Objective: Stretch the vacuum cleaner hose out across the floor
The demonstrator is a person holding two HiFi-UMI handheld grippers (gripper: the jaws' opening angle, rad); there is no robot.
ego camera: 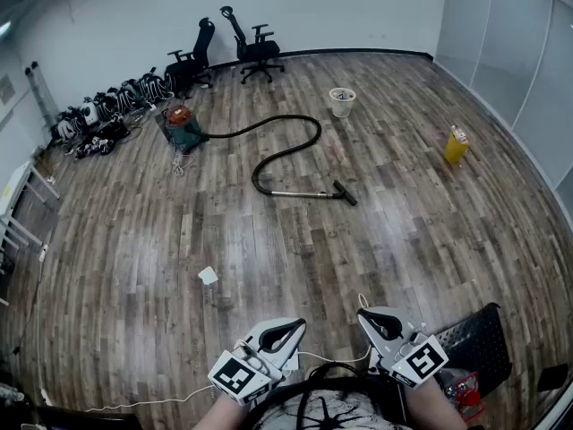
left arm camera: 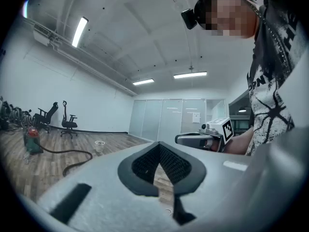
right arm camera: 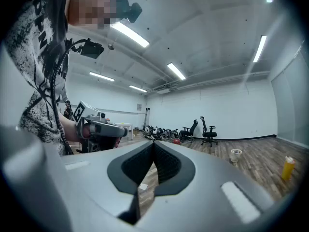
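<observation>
No legible text anywhere (shirt lettering point(left arm camera: 260, 79) partial)

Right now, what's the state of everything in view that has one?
vacuum hose: curled on the floor, not stretched
vacuum cleaner: upright, hose attached
left gripper: shut, empty
right gripper: shut, empty
white bucket: upright
yellow bottle: upright

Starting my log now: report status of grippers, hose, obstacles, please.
Left hand-held gripper and right hand-held gripper shut, empty. Hose looped on floor, far ahead, untouched. Paper scrap lies between.
</observation>
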